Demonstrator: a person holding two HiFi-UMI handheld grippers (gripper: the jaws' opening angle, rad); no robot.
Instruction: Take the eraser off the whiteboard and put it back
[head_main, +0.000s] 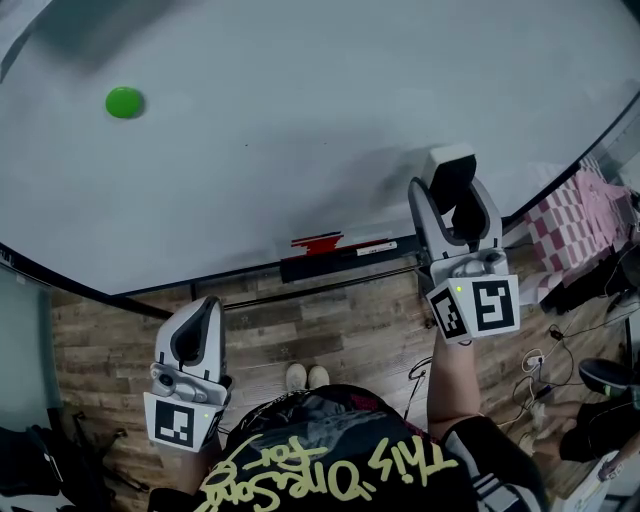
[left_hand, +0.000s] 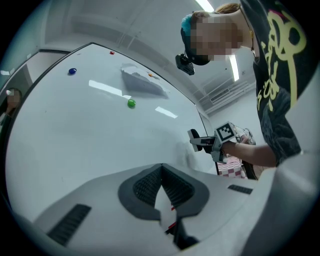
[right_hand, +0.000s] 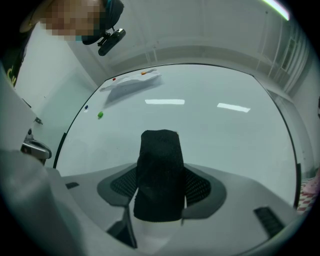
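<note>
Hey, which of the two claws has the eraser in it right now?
The right claw: its jaws clamp the eraser in front of the whiteboard. The left claw is shut on nothing.

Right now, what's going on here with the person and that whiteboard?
A person stands at a whiteboard with a gripper in each hand. The right gripper is clamped on the eraser and holds it near the board's lower edge. The left gripper hangs low, shut and empty.
</note>
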